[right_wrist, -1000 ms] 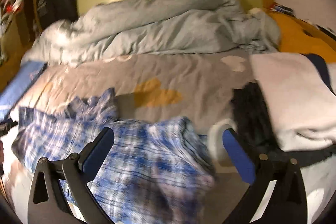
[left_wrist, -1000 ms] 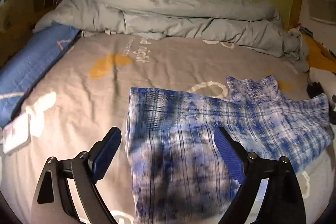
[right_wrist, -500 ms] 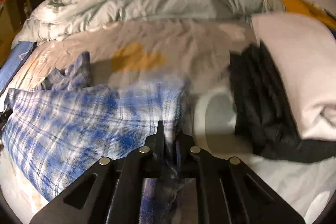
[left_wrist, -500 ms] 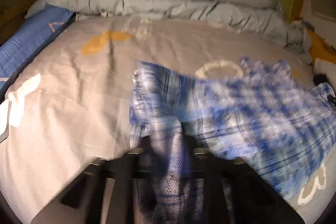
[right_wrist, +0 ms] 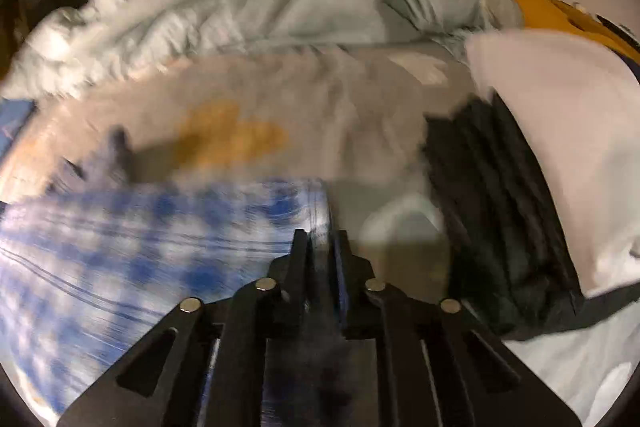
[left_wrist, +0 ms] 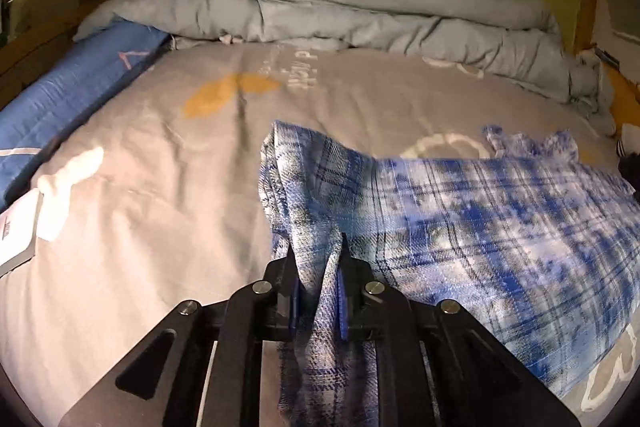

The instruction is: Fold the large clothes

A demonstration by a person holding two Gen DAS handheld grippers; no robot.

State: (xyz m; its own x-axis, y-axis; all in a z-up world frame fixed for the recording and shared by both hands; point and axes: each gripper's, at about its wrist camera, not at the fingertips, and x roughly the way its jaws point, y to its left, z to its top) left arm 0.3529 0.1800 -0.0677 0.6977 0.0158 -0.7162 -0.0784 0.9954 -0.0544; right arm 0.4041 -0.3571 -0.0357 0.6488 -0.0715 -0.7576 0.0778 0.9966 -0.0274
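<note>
Two grippers: both on one garment.
L gripper (left_wrist: 318,267): nearly closed, pinching a bunched corner of plaid shirt (left_wrist: 460,227).
Shirt: spread on grey bedsheet (left_wrist: 160,227), near side of bed, grey duvet (left_wrist: 340,7) behind.
R gripper (right_wrist: 320,247): jaws opening, shirt's edge between them; black clothes (right_wrist: 500,227) to its right.

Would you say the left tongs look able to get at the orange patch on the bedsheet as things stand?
Probably not yet: the left tongs are shut on the plaid shirt. The bare sheet up to the orange patch looks clear, but the shirt would drag along.
</note>
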